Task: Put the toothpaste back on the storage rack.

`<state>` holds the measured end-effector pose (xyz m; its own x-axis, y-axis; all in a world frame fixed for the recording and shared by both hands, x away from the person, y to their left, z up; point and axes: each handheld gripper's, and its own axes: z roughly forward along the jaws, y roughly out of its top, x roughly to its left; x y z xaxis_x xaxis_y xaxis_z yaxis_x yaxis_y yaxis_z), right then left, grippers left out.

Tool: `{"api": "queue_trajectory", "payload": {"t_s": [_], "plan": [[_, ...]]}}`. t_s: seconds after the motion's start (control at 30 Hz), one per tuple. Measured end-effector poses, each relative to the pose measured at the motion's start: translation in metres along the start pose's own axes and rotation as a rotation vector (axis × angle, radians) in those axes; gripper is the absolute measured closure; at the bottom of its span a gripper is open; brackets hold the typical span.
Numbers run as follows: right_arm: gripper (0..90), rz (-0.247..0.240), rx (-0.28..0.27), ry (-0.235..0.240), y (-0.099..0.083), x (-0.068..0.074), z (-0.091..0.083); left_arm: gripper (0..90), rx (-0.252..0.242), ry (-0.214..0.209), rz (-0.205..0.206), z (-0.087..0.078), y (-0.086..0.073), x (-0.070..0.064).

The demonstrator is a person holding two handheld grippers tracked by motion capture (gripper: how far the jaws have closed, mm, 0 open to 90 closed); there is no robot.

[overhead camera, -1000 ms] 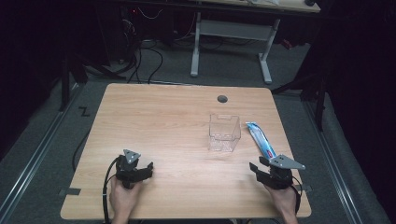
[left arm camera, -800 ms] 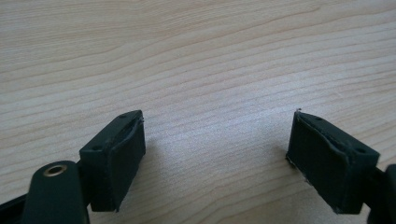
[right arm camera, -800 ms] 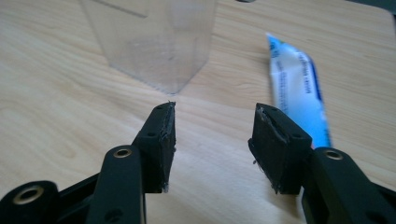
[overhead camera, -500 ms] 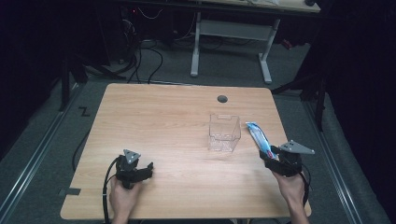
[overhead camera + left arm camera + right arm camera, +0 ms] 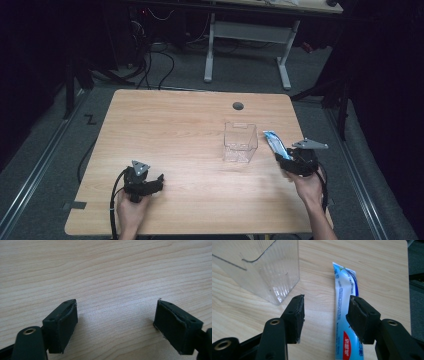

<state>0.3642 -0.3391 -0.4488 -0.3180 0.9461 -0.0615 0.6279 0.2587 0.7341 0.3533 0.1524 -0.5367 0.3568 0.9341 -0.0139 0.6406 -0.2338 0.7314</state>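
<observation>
- The right hand-held gripper (image 5: 325, 315) sits at the lower right of the high view with its jaws spread and nothing between them, apparently lining up to take the toothpaste tube (image 5: 345, 312).
- The tube lies flat on the worktop (image 5: 170, 135); in the right gripper view one jaw overlaps it rather than straddling it.
- It rests just beside the clear plastic box (image 5: 240, 142), right of it in the high view.
- The left hand-held gripper (image 5: 116, 322) rests released on bare wood at the lower left, likely parked.
- The tube is white and blue with small print and a red patch.
</observation>
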Motion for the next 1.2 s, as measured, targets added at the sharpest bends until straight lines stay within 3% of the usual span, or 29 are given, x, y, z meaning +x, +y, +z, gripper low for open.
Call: {"api": "queue_trajectory", "payload": {"t_s": [0.37, 0.77, 0.9, 1.2], "plan": [[50.3, 0.009, 0.061, -0.017, 0.023, -0.014, 0.024, 15.5, 0.005, -0.007, 0.006, 0.001, 0.0, -0.001], [48.9, 0.024, 0.116, -0.03, 0.034, -0.027, 0.044, 15.6, 0.006, -0.025, 0.025, 0.001, 0.001, -0.002], [48.7, 0.014, 0.174, -0.047, 0.031, -0.031, 0.058, 15.6, 0.005, -0.029, 0.029, 0.001, 0.001, -0.002], [43.6, 0.082, 0.209, -0.055, 0.031, -0.044, 0.076, 15.7, 0.003, -0.031, 0.029, 0.001, 0.001, -0.002]]}}
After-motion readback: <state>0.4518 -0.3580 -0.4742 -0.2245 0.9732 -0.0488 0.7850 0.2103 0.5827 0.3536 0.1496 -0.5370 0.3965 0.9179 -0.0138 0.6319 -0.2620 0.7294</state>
